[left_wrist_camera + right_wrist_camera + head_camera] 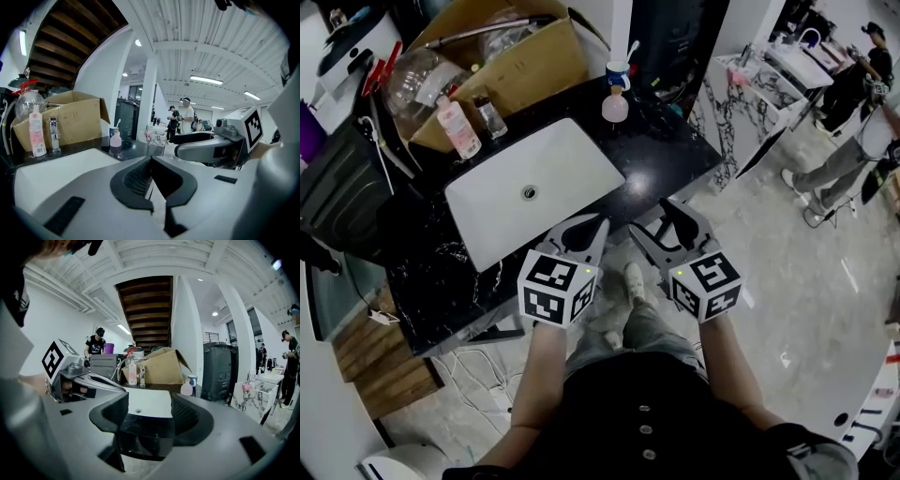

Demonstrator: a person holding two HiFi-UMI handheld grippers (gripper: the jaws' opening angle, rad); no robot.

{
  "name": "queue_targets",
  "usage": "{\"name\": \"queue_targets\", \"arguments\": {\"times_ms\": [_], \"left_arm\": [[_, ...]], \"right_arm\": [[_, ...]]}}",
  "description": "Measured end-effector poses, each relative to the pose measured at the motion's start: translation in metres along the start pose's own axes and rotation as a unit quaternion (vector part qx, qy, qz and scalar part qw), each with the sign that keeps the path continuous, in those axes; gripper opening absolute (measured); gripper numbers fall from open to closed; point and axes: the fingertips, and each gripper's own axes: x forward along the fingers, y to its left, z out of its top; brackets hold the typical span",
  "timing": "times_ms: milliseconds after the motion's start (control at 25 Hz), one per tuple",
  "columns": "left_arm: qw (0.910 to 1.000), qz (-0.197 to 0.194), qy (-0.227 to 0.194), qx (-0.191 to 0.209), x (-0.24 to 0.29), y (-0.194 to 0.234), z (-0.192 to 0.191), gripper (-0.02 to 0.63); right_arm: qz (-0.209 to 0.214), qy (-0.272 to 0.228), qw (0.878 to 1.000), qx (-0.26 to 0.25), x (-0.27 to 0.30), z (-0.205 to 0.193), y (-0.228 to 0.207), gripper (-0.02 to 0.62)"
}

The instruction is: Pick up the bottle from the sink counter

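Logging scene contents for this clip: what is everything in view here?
white rectangular sink basin: one, white, set in the black marble counter
tall pink-labelled plastic bottle: one, pink and white, behind the basin beside the chrome tap
small round pink bottle: one, pink, counter's far edge, by the blue-and-white cup
brown cardboard box: one, brown, behind the counter
left hand-held gripper: one, grey, jaws together, empty
right hand-held gripper: one, grey, jaws apart, empty
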Motion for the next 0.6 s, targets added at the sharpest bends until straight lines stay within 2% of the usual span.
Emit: {"name": "queue_targets", "arguments": {"times_ms": [600], "left_arm": [[0.9988,0.045,0.017,-0.004,0.100,0.062,0.027,0.018]], "right_arm": [[0.056,0.001,0.998,-0.004,0.094,0.014,-0.089,0.278]]}}
